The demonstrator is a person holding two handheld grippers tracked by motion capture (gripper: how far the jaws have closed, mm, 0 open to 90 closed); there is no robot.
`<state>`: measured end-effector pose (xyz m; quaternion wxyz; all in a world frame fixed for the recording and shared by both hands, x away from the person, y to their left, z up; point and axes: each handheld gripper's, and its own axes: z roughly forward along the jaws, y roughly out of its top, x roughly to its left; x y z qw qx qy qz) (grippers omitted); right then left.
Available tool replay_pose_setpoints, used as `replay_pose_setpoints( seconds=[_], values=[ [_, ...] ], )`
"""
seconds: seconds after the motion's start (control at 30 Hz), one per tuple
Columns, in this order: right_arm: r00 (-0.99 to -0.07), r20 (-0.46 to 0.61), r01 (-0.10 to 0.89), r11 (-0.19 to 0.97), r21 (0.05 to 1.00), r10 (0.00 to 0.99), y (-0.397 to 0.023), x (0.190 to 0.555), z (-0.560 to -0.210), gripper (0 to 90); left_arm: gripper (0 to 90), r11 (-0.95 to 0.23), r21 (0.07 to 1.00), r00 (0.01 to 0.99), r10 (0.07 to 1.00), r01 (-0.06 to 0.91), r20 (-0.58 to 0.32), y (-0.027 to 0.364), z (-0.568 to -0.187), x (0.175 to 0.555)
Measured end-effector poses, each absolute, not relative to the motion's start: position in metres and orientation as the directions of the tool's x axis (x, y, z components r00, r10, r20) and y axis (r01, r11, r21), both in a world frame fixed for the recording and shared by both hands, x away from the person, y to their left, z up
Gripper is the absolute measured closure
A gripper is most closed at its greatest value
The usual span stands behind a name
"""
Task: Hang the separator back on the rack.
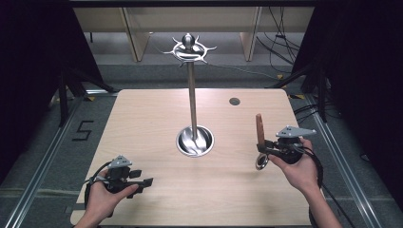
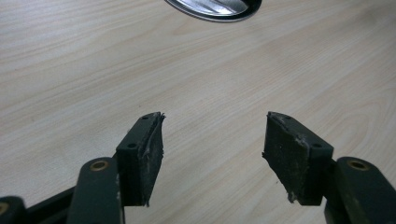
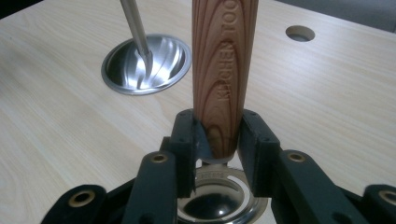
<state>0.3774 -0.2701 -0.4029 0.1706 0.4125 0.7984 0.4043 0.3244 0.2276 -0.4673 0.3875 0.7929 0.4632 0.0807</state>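
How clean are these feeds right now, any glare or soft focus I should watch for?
High view: even light, bright glare on the steel stand base. Right gripper view: the wooden handle is sharp enough to read its lettering, the tongs and shiny metal below are soft. Left gripper view: table grain crisp, no glare.

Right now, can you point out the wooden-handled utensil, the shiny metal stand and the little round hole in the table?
wooden-handled utensil (image 3: 224,70): right gripper view, on the wooden handle.
metal stand (image 1: 192,102): high view, on its upright pole.
round hole (image 1: 234,101): high view, on its dark middle.
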Motion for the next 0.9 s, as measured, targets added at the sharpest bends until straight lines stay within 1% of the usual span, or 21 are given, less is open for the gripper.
replay_pose_setpoints(
  seconds=[0.07,0.13,0.33,0.4,0.43,0.47,0.5,0.53,0.57,0.6,0.63,0.7,0.73,0.83,0.9],
  values=[
    [-0.607,0.054,0.500,0.329,0.801,0.793,-0.270,0.378,-0.401,69.7,36.9,-0.279,0.689,0.558,0.801,0.669,-0.217,0.228,-0.467,0.324],
    [-0.597,0.069,0.517,0.318,0.795,0.799,-0.270,0.376,-0.400,69.7,36.9,-0.276,0.687,0.558,0.799,0.672,-0.225,0.227,-0.467,0.325],
    [-0.597,0.076,0.506,0.302,0.808,0.798,-0.268,0.377,-0.398,69.7,36.9,-0.271,0.689,0.556,0.799,0.672,-0.228,0.227,-0.468,0.324],
    [-0.605,0.042,0.475,0.318,0.821,0.795,-0.269,0.378,-0.397,69.7,36.9,-0.272,0.688,0.558,0.798,0.672,-0.229,0.228,-0.467,0.324],
    [-0.591,0.071,0.487,0.285,0.826,0.804,-0.267,0.376,-0.397,69.7,36.9,-0.276,0.690,0.561,0.797,0.669,-0.224,0.228,-0.467,0.324],
    [-0.585,0.066,0.482,0.281,0.830,0.808,-0.266,0.376,-0.396,69.7,36.9,-0.276,0.690,0.560,0.798,0.669,-0.224,0.228,-0.467,0.324],
    [-0.598,0.049,0.464,0.296,0.835,0.800,-0.267,0.377,-0.394,69.7,36.9,-0.275,0.689,0.559,0.799,0.670,-0.224,0.227,-0.467,0.324],
    [-0.592,0.070,0.480,0.282,0.831,0.803,-0.266,0.375,-0.393,69.7,36.9,-0.276,0.690,0.560,0.798,0.669,-0.224,0.228,-0.467,0.324],
    [-0.595,0.057,0.459,0.280,0.843,0.802,-0.265,0.376,-0.391,69.7,37.0,-0.276,0.691,0.559,0.799,0.668,-0.221,0.227,-0.467,0.325],
    [-0.595,0.057,0.459,0.280,0.843,0.802,-0.265,0.376,-0.391,69.7,37.0,-0.276,0.690,0.559,0.798,0.670,-0.224,0.227,-0.467,0.324],
    [-0.580,0.085,0.471,0.249,0.846,0.810,-0.262,0.375,-0.391,69.7,37.0,-0.273,0.689,0.558,0.798,0.672,-0.228,0.227,-0.467,0.324],
    [-0.604,0.066,0.454,0.275,0.847,0.794,-0.264,0.377,-0.389,69.7,37.0,-0.270,0.687,0.556,0.798,0.674,-0.232,0.228,-0.467,0.325],
    [-0.594,0.088,0.474,0.259,0.842,0.800,-0.262,0.376,-0.388,69.7,36.9,-0.272,0.688,0.557,0.798,0.672,-0.229,0.228,-0.468,0.325],
    [-0.604,0.054,0.445,0.280,0.851,0.795,-0.261,0.378,-0.388,69.7,36.9,-0.264,0.689,0.551,0.801,0.676,-0.233,0.227,-0.468,0.325],
    [-0.591,0.089,0.474,0.256,0.843,0.802,-0.259,0.376,-0.385,69.7,36.9,-0.271,0.685,0.555,0.799,0.677,-0.232,0.227,-0.468,0.325]
  ],
)
